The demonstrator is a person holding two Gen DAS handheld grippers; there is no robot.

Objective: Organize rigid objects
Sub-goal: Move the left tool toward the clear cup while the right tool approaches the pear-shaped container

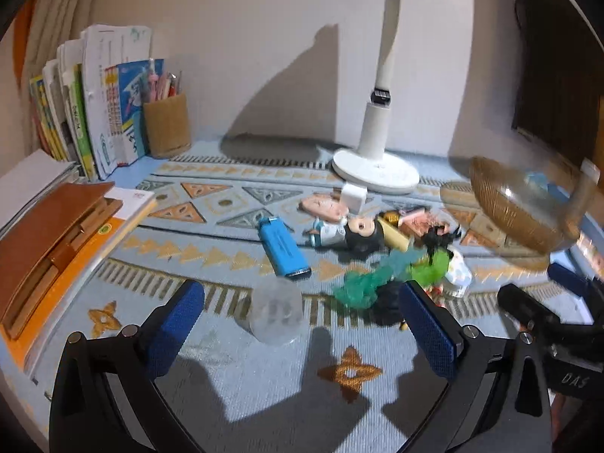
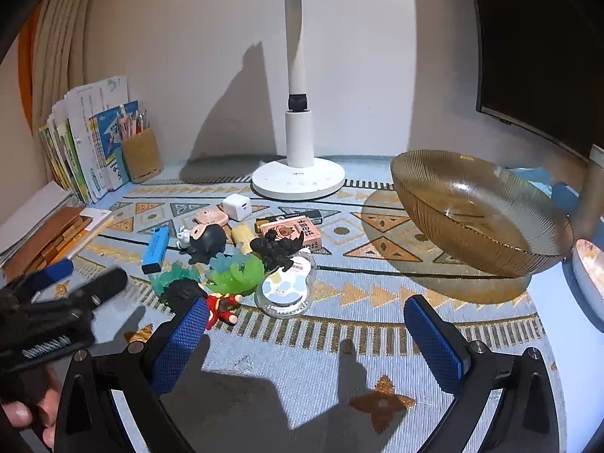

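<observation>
Both tongs stand apart and hold nothing. The left tongs (image 1: pixel 302 324) hover low over the patterned cloth (image 1: pixel 226 377) on the bench, with a small frosted plastic cup (image 1: pixel 276 311) sitting just ahead, between their blue pads. The right tongs (image 2: pixel 305 328) hang above bare cloth, nearer the amber glass bowl (image 2: pixel 479 215), which looks tilted, though I cannot tell what props it.

The things to sort lie in a loose heap mid-bench: a blue lighter (image 1: pixel 284 251), a white charger cube (image 2: pixel 237 207), a black-haired figurine (image 2: pixel 209 241), a green toy (image 2: pixel 236 271), a pink card box (image 2: pixel 298 230) and a round clear case (image 2: pixel 285 294), several touching or overlapping.

The step in hand seems to be a first pick, probably with the bowl as the place to gather things. To do it well, start with a piece that lies clear of the rest, such as the cup or the lighter, rather than digging into the tangle. Close across the narrow sides, squarely. The cup looks light and slick, so a gentle squeeze near its middle should keep it from popping out. Steady the bowl before dropping anything in.
</observation>
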